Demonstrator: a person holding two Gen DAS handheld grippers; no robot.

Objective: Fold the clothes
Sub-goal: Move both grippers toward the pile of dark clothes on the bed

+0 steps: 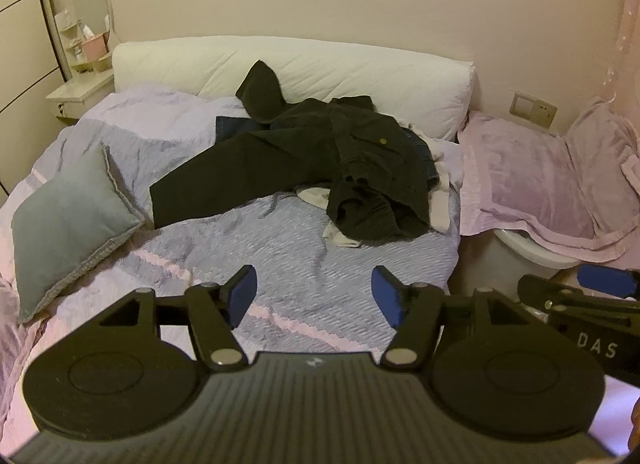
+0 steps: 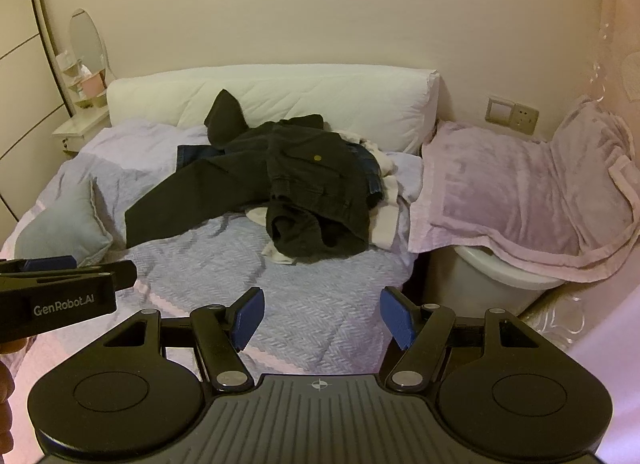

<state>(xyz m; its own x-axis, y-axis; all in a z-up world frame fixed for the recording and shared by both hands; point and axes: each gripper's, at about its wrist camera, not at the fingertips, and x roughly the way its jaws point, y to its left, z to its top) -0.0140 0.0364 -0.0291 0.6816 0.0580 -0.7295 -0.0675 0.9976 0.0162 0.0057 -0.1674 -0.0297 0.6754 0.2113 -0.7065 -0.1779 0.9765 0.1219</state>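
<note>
A crumpled dark jacket lies on the lilac bedspread, one sleeve stretched toward the left. Blue denim and a white garment peek out beneath it. My left gripper hovers open over the near part of the bed, well short of the pile, with nothing between its blue pads. My right gripper is open too, equally far back and empty. Each gripper shows at the edge of the other's view.
A grey cushion lies on the bed's left side. The white padded headboard stands behind the pile. Right of the bed, a pink blanket drapes over a white tub. A nightstand sits far left.
</note>
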